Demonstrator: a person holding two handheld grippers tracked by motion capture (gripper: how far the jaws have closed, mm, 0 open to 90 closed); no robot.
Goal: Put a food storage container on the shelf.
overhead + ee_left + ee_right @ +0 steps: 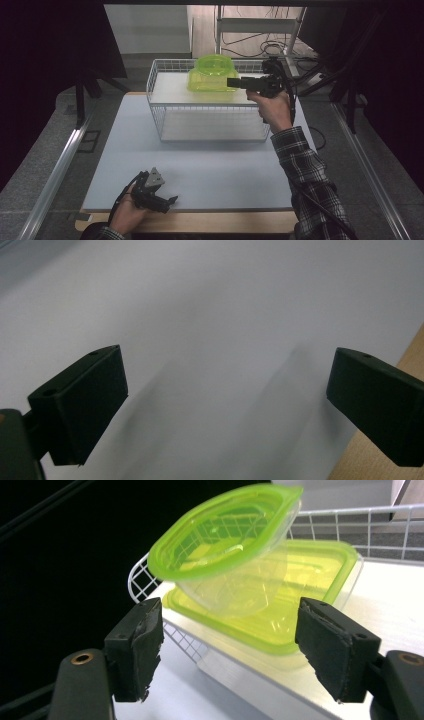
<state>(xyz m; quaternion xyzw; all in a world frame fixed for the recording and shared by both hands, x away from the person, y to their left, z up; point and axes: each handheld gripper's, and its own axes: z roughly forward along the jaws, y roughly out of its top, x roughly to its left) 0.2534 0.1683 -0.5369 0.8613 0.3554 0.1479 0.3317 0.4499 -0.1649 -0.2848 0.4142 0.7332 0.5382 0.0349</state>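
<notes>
A white wire basket stands at the far middle of the table. On its upper shelf lies a flat square container with a green lid. A smaller clear container with a green lid rests tilted on top of it; in the high view the two form one green stack. My right gripper is level at the stack's right side, and its jaws stand open just short of the containers with nothing pressed between them. My left gripper lies low near the table's front left, open over bare table.
The pale grey table top has a wooden front edge. The basket's lower shelf holds nothing. Wire rim rises behind the containers. Dark stands and cables sit beyond the table.
</notes>
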